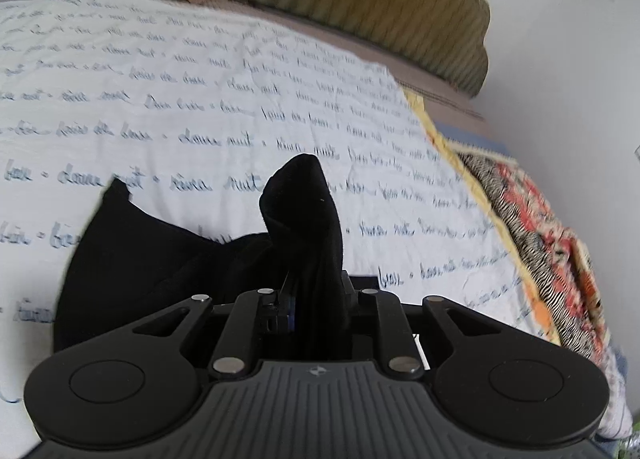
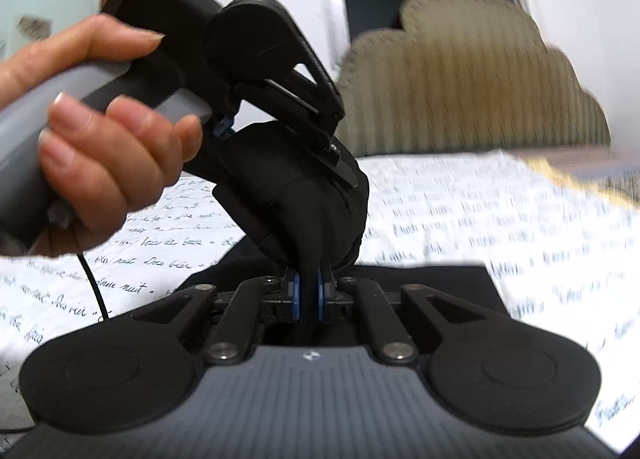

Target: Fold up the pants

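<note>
Both tools clamp black pants [image 1: 304,219] above the script-printed bed [image 1: 200,99].
Only the right wrist view shows the person's hand [image 2: 100,163] gripping the left tool [image 2: 340,175]; the right tool [image 2: 308,295] pinches fabric nearly shut.

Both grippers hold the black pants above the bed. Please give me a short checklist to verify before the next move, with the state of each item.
1. Left gripper shut on the pants: ok.
2. Right gripper shut on the pants: ok, cloth sits between its blue pads.
3. Bedspread free of other things where visible: ok.
4. Pants hanging flat, no twist: not ok, cloth is bunched at both grips.
5. Cable clear of the pants: cannot tell.
6. Hand firm on the left gripper's handle: ok.
</note>
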Available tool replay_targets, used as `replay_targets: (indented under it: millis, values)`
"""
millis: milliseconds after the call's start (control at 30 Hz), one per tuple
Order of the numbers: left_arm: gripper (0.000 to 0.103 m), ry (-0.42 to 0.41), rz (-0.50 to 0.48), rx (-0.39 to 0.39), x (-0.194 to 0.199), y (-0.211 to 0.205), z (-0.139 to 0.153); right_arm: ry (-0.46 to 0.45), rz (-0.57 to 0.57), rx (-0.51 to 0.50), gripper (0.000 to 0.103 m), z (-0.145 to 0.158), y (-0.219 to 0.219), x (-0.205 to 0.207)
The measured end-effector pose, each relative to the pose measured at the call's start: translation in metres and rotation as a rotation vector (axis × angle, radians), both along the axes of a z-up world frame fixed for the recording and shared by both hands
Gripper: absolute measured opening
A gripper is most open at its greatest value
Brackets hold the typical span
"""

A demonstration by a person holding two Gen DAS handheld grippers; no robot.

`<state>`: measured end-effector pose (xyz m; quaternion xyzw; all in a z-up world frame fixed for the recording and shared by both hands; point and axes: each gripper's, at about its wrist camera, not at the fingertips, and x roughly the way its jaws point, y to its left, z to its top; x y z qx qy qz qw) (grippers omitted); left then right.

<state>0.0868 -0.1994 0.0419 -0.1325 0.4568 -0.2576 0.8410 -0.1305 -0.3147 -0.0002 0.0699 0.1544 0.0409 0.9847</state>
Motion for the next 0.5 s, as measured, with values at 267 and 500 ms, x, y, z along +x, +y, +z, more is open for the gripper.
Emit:
replay_targets:
  millis: [267,500]
  values:
    - [0.021,-0.003,-0.124,0.079,0.000,-0.048,-0.023,0.068,-0.046,0.267,0.007,-0.029,-0.043,0.005]
    - [0.027,0.039,-0.204,-0.034,0.000,-0.048,-0.018,0.114,-0.077,0.509,0.009,-0.056,-0.071,0.001]
